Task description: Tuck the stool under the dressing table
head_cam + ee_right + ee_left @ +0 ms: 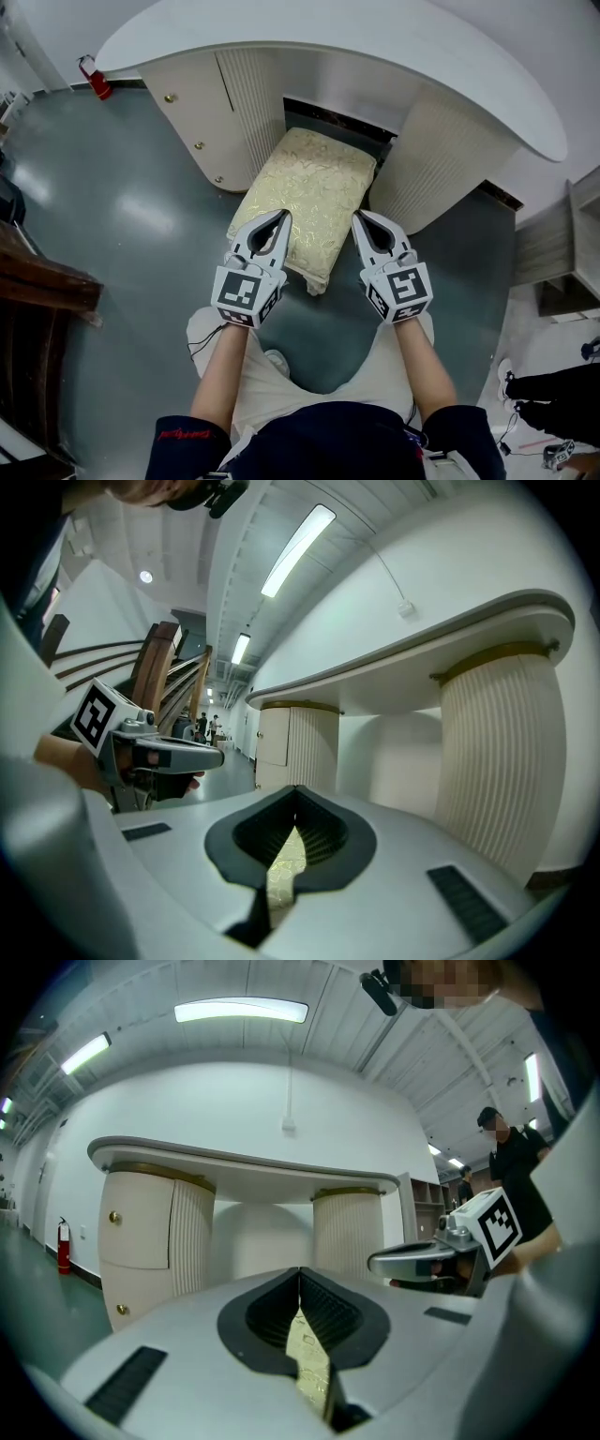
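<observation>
The stool [309, 192] has a gold patterned cushion, and its far end sits in the opening of the white dressing table [375, 47], between the two ribbed pedestals. My left gripper [284, 216] hovers over the cushion's near left edge, shut and empty. My right gripper [357, 217] hovers over the near right edge, also shut and empty. In the left gripper view the tips [300, 1274] meet, and the cushion [309, 1363] shows below through the slit. The right gripper view shows the same: closed tips [296, 791] over the cushion [281, 869]. Both point level at the table [244, 1162].
A red fire extinguisher [94, 77] stands by the wall at the far left. Dark wooden furniture [37, 281] lines the left side. A grey shelf unit [562, 253] stands at the right, with another person [553, 384] beside it. The floor is glossy grey.
</observation>
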`<action>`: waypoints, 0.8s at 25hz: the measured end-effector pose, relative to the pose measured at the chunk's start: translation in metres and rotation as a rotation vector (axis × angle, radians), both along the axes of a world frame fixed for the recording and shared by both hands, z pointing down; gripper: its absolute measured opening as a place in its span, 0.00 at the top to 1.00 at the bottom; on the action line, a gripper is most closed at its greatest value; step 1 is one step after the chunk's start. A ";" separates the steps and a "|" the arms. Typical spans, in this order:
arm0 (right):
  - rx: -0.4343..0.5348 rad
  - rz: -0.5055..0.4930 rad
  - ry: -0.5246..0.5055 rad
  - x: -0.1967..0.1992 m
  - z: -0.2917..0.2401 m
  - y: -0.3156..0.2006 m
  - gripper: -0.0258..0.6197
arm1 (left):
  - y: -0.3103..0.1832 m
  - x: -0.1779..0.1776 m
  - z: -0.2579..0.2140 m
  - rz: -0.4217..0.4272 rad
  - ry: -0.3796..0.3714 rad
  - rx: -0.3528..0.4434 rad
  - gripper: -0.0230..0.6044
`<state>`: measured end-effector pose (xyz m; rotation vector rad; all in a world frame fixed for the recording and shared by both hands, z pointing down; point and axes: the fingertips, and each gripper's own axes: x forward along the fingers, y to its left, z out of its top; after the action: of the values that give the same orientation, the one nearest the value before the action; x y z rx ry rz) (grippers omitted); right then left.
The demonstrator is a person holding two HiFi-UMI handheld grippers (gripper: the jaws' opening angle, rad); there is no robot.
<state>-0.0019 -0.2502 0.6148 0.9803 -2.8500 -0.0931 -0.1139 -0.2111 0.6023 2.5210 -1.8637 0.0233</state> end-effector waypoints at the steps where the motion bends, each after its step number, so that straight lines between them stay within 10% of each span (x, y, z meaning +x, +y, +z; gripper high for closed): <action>1: 0.001 -0.004 0.010 -0.001 0.003 0.002 0.94 | 0.000 0.001 0.002 0.002 -0.011 -0.001 0.94; 20: -0.043 -0.138 0.163 -0.025 0.049 0.043 0.94 | 0.038 0.017 0.074 0.143 -0.432 -0.157 0.94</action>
<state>-0.0273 -0.2073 0.6642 0.7309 -2.7540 -0.1193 -0.0965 -0.1726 0.6763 2.6867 -1.7028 0.7392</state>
